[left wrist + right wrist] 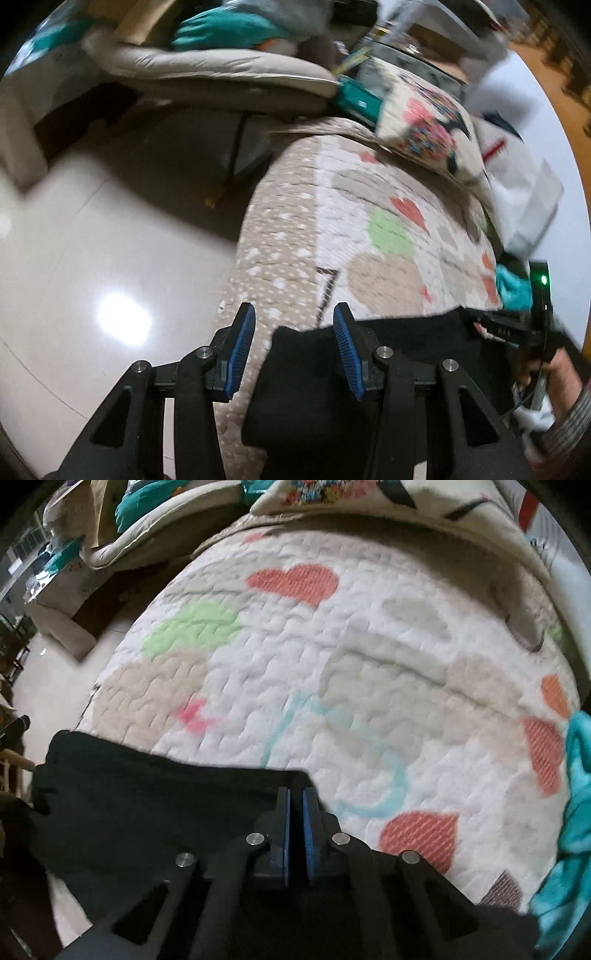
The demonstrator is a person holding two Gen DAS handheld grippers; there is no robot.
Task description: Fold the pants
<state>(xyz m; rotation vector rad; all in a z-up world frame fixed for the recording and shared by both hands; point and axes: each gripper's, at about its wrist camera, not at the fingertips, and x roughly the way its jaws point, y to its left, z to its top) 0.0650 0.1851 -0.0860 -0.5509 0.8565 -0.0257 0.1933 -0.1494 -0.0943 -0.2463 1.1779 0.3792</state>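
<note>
Black pants (155,805): on quilted bed cover (332,664), 7 o'clock in right view. Left tongs (293,347): spread open, pants corner between the blue pads, ungripped. Right tongs (294,827): closed, pinching pants edge. Teal cloth (569,812): 4 o'clock. Readable writing: none.

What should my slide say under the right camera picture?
Right gripper pinches black pants on a heart-patterned quilt.
</note>
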